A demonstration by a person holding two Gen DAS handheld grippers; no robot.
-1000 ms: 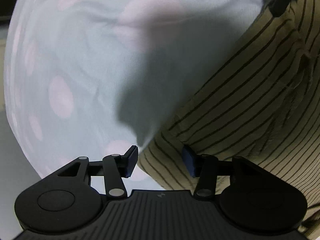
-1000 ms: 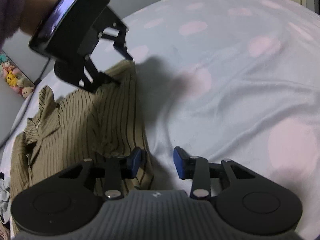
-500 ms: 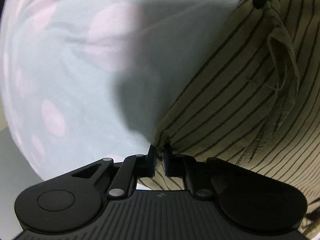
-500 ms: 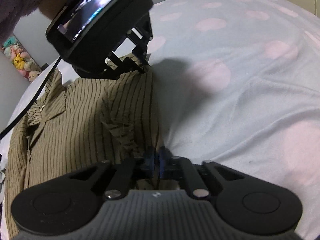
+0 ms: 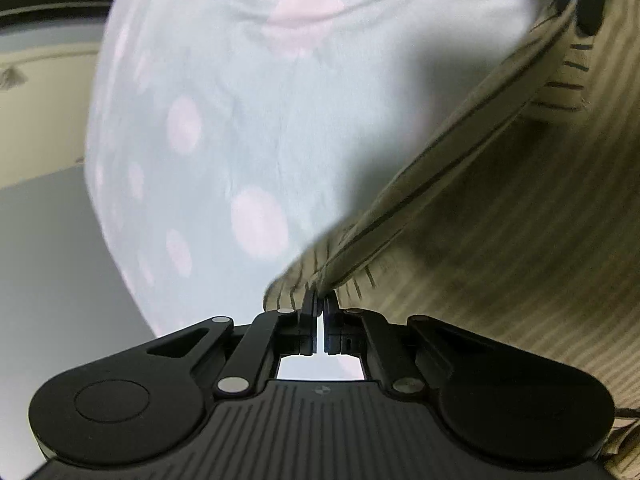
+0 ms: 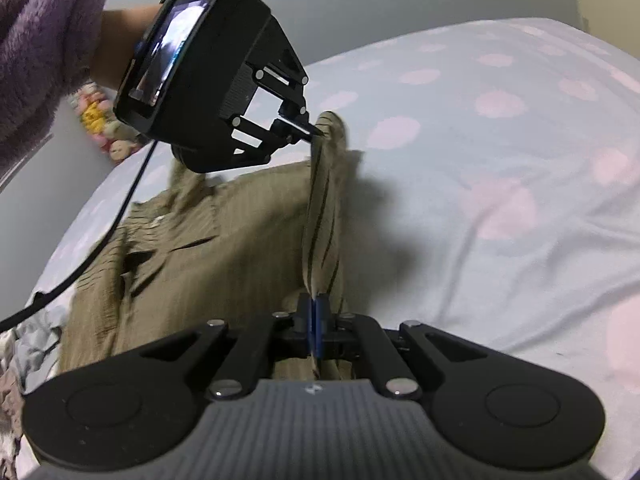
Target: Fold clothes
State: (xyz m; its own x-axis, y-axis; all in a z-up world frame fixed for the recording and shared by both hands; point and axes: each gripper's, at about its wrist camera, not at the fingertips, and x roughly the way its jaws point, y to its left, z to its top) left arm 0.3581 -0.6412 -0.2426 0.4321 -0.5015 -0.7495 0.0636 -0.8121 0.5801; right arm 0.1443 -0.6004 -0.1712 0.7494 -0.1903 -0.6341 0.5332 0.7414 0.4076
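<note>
Pinching the shirt's point(image 6: 224, 240) edge, both sets of jaws have just closed on cloth: the right gripper point(image 6: 315, 312) at six o'clock, the left gripper point(image 6: 316, 132) toward twelve. The hem hangs taut between them, lifted off the bed point(image 6: 500, 220). A purple sleeve point(image 6: 36, 48) shows at ten o'clock.

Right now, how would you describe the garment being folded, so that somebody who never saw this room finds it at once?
Start from the bed sheet, pale blue with pink dots. On its left part lies a striped shirt, tan with thin dark lines. Its one edge is lifted and stretched between the left gripper and the right gripper, both shut on it; the grey cloth beside it lies untouched.
</note>
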